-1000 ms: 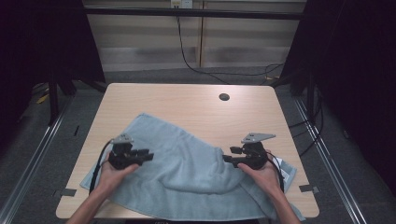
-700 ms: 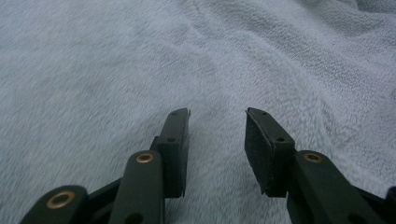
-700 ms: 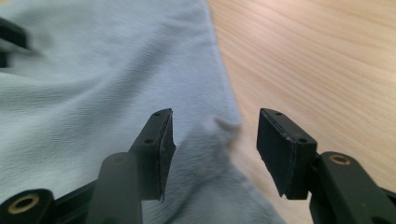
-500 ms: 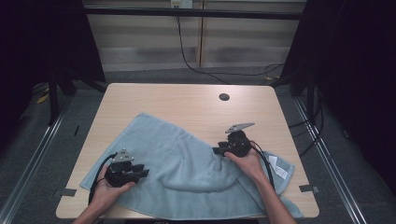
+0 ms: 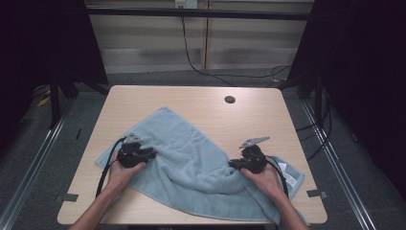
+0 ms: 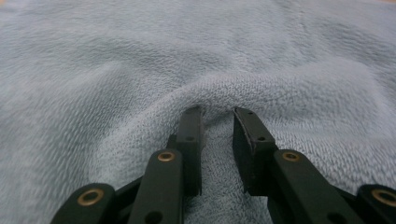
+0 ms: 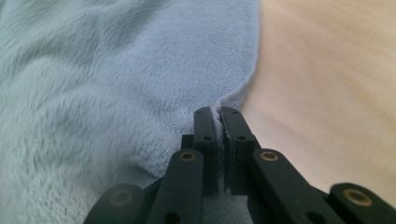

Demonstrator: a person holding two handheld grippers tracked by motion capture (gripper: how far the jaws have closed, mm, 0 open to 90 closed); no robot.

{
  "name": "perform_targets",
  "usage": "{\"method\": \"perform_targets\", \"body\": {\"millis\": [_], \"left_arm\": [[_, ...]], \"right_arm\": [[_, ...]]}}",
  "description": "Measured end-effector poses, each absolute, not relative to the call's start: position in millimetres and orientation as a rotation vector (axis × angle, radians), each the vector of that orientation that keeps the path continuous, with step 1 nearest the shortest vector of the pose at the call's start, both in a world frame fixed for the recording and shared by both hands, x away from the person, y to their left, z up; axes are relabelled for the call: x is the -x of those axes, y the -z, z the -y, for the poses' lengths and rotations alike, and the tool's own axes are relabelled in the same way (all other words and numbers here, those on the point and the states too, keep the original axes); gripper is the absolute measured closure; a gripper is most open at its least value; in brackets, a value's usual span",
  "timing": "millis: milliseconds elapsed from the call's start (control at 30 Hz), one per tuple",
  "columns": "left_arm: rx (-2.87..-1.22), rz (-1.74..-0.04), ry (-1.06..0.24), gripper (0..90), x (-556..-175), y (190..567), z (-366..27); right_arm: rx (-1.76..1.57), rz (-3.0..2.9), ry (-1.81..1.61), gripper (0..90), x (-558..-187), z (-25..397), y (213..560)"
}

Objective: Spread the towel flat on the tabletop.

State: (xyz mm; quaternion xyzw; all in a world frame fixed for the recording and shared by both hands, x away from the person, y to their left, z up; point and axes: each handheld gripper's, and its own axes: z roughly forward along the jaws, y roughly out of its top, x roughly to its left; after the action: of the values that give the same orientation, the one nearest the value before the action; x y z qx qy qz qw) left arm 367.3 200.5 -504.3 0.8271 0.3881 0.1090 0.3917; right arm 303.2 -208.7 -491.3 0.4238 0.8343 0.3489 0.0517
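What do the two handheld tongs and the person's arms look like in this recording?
Both tongs are black. The left tongs and right tongs each carry a grey three-cornered plate on top and trail a black cable back along the forearm. Up close, the jaws are flat black bars on linkages with brass-coloured rivets. The forearms are bare, with no sleeves in view.

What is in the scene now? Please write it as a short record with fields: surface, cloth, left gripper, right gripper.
surface: wooden table with a round hole
cloth: light blue towel, rumpled, spread across the table
left gripper: jaws apart, tips pressed against a raised fold of the towel
right gripper: jaws closed on the towel's edge, beside bare table
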Motion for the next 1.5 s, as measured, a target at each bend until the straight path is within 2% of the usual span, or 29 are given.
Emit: {"method": "perform_targets", "body": {"millis": [233,367,500,600,633,767,833,867,900,967,1067,1167,1233,1300,1367,1433,1467,1500], "left_arm": [[-2.093,-0.958,-0.228,71.2,-382.3,505.8,-165.2],[-2.129,-0.917,-0.194,65.3,-378.0,501.5,-149.1],[-2.104,-0.765,-0.158,64.1,-342.2,476.8,-142.5],[-2.104,-0.671,-0.116,65.5,-306.8,462.2,-143.4],[-2.104,-0.637,-0.095,66.0,-295.6,462.0,-144.2],[-2.122,-0.584,-0.001,72.9,-269.4,471.1,-145.4],[-2.193,-0.542,0.057,75.7,-256.4,487.7,-140.8],[-2.193,-0.542,0.057,77.9,-256.4,487.7,-140.8],[-2.261,-0.558,0.027,79.6,-258.3,498.2,-137.7],[-2.245,-0.578,0.044,81.0,-266.7,498.8,-140.2],[-2.230,-0.644,0.040,83.7,-281.1,499.7,-148.0],[-2.237,-0.704,-0.060,84.4,-296.3,498.5,-158.5],[-2.223,-0.731,-0.071,85.2,-302.7,499.2,-163.2],[-2.212,-0.800,-0.118,86.0,-323.3,499.0,-175.6],[-2.184,-0.855,-0.103,86.9,-338.5,500.1,-185.8],[-2.178,-0.869,-0.111,87.7,-345.3,500.4,-190.0],[-2.114,-0.928,-0.094,87.7,-355.9,504.3,-199.6],[-2.117,-0.919,-0.087,87.8,-360.0,504.6,-202.7]], "right_arm": [[-1.249,-2.617,-1.117,85.8,-255.7,201.3,491.4],[-1.184,-2.680,-1.162,85.7,-233.7,186.9,492.2],[-1.172,-2.706,-1.177,84.1,-233.8,179.6,492.1],[-1.171,-2.676,-1.158,73.7,-239.5,180.6,486.3],[-1.179,-2.656,-1.155,70.7,-241.9,182.5,481.6],[-1.169,-2.572,-1.206,69.4,-254.6,191.0,465.9],[-1.167,-2.527,-1.238,70.0,-273.3,193.0,456.9],[-1.167,-2.527,-1.238,70.0,-273.3,193.0,456.9],[-1.126,-2.542,-1.267,76.4,-286.0,186.7,459.8],[-1.092,-2.581,-1.256,78.4,-297.6,176.1,467.8],[-1.069,-2.648,-1.179,77.4,-312.1,159.4,482.5],[-1.111,-2.665,-1.133,75.3,-323.8,152.0,489.1],[-1.116,-2.667,-1.130,74.3,-327.1,151.7,488.7],[-1.157,-2.637,-1.147,72.6,-332.6,150.5,484.4],[-1.161,-2.641,-1.140,70.3,-334.1,149.5,480.0],[-1.177,-2.615,-1.169,64.9,-334.9,150.9,472.5],[-1.177,-2.602,-1.198,60.6,-335.5,153.3,467.6],[-1.202,-2.565,-1.223,55.4,-335.2,155.8,461.4]]}}
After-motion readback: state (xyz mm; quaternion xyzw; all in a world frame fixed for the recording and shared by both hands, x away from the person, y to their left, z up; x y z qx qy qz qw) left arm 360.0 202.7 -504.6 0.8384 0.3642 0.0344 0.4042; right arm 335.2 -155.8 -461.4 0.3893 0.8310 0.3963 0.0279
